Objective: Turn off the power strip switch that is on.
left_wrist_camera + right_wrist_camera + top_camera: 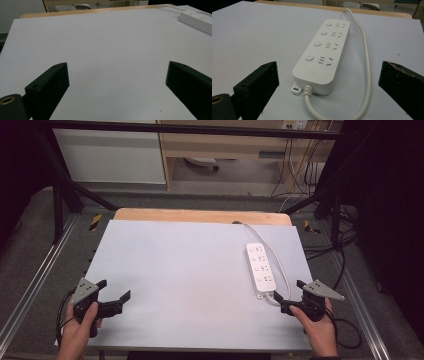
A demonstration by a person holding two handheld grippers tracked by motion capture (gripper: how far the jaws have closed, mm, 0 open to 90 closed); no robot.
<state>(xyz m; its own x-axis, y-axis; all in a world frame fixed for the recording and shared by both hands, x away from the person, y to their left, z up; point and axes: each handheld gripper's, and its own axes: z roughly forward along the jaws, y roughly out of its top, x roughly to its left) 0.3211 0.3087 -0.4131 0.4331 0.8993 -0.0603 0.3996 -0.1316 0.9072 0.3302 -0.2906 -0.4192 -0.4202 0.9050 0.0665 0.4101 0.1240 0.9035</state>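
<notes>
A white power strip [261, 268] [322, 55] with several sockets and round buttons lies flat on the right side of the pale table top [190, 270]. Its white cable [280, 265] [365, 75] leaves the near end, loops right and runs to the table's back edge. My right gripper [289, 296] [328, 82] stands open just short of the strip's near end, jaws either side of it without touching. Near the front left corner my left gripper [116, 291] [117, 82] is open over bare table, nothing between its jaws. The strip's far corner [197, 18] shows at the upper right of the left gripper view.
A wooden board edge [200, 215] runs along the back of the table. Black frame posts [57, 195] stand at both sides, and metal rails [30, 280] flank the table. Loose cables [345, 245] lie on the floor to the right.
</notes>
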